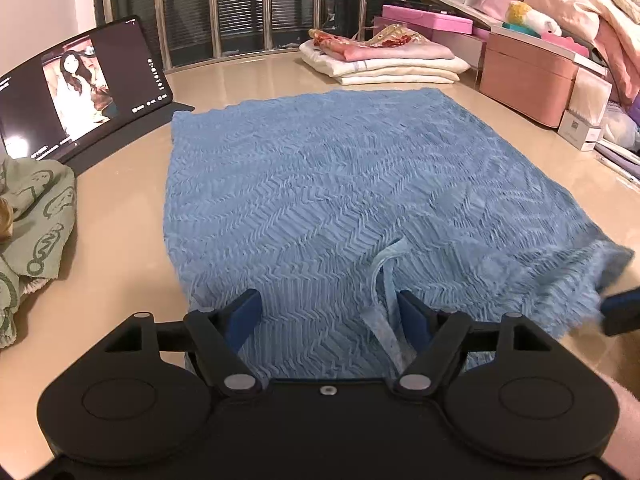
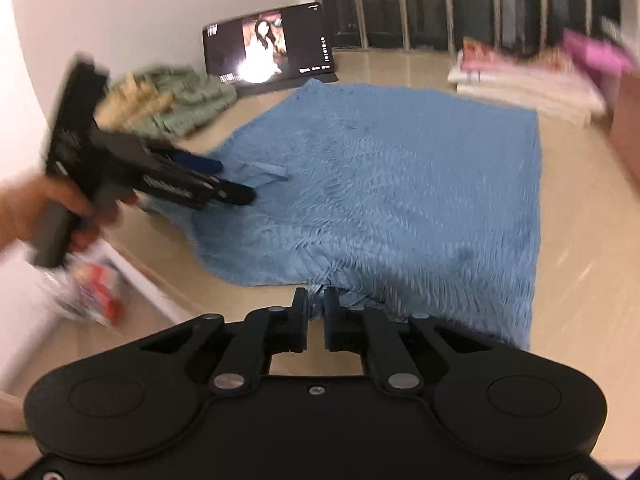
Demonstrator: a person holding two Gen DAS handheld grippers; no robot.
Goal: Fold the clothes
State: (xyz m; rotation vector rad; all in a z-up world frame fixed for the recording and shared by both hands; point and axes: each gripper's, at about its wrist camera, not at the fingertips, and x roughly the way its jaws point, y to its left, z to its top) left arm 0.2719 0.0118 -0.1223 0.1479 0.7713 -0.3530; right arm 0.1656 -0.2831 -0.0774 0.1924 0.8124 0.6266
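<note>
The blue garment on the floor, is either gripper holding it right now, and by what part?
The right gripper is shut on the blue garment at its near edge. The left gripper is open over the strap, holding nothing.

We see matte black left tongs and right tongs. Both carry dark blue pads and silver pivot screws. Two round discs mark each body.

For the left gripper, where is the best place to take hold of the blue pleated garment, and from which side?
Probably the near hem of the blue pleated garment, close to the strap, coming in low from the near edge. The cloth lies flat, so only its edge offers a lip, and the open left gripper already straddles it.
</note>
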